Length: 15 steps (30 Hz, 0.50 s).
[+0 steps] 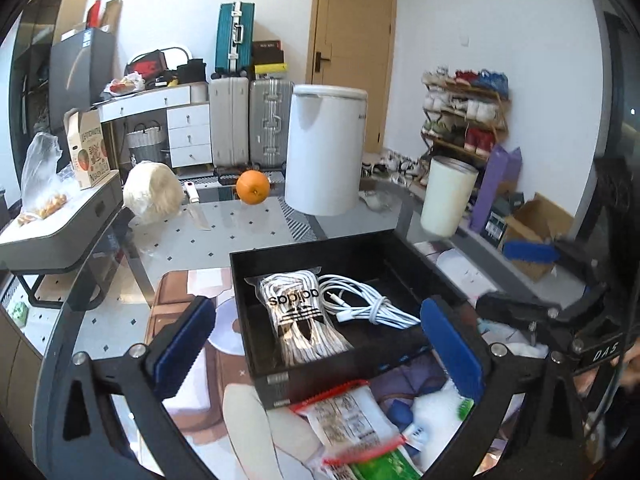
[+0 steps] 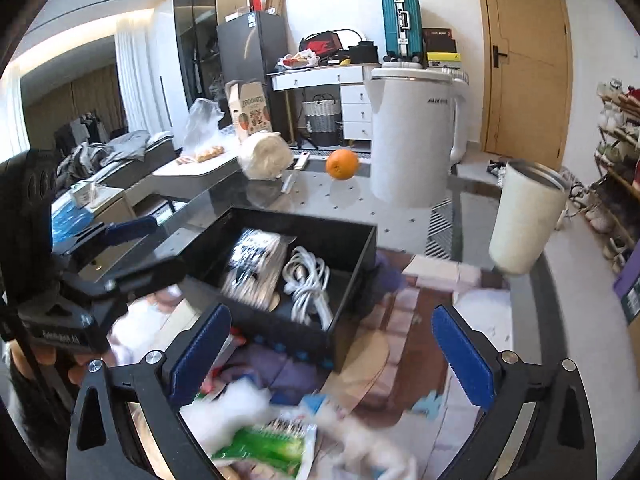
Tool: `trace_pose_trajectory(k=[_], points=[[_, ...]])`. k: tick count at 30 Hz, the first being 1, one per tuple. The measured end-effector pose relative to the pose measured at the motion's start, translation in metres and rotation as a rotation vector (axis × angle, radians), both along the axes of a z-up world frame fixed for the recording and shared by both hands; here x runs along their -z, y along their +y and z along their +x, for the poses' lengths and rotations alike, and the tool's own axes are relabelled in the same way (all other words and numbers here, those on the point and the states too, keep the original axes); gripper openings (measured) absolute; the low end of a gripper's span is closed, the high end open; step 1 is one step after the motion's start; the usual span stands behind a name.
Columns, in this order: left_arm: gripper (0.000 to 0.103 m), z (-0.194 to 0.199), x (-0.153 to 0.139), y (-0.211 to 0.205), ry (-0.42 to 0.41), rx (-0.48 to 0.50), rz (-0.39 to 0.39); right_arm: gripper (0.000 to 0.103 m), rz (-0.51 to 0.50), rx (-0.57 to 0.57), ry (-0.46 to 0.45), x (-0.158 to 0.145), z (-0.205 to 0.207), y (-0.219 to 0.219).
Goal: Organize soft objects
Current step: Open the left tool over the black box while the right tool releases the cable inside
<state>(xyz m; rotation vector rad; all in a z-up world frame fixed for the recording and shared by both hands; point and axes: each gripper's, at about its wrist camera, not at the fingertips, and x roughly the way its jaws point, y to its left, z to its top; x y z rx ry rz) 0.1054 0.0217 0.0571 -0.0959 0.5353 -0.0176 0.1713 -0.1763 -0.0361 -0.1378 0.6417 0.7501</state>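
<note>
Black box [image 1: 404, 248]: one, on the glass worktop [image 1: 248, 232].
Inside the box: one bagged bundle of white laces [image 1: 298, 316], one coiled white cable [image 1: 368, 306], side by side.
Loose soft items: a heap of packets [image 1: 352, 420] just in front of the box; count unclear, blurred.
Left hand-held gripper [image 1: 316, 354]: released, holding nothing.
Right hand-held gripper [image 2: 332, 354]: released, holding nothing.
Behind: one orange [image 1: 253, 187], one white kettle [image 1: 324, 148], one white cup [image 1: 448, 196].

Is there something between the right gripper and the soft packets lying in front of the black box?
Nothing visible. The right gripper is open directly above the soft packets, just in front of the black box.
</note>
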Motion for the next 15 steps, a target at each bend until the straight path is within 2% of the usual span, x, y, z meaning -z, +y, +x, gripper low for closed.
trace_pose_trajectory(k=[7, 11, 15], points=[[0.103, -0.028, -0.003, -0.012, -0.037, -0.019, 0.023, 0.102, 0.013, 0.016, -0.004, 0.001, -0.027, -0.018], [0.103, -0.037, 0.001, -0.018, -0.035, -0.029, 0.033, 0.102, 0.001, 0.03, -0.011, 0.0, -0.035, -0.027], [0.103, -0.041, 0.007, -0.024, -0.022, -0.039, 0.045, 0.102, 0.042, 0.039, -0.004, -0.002, -0.041, -0.034]])
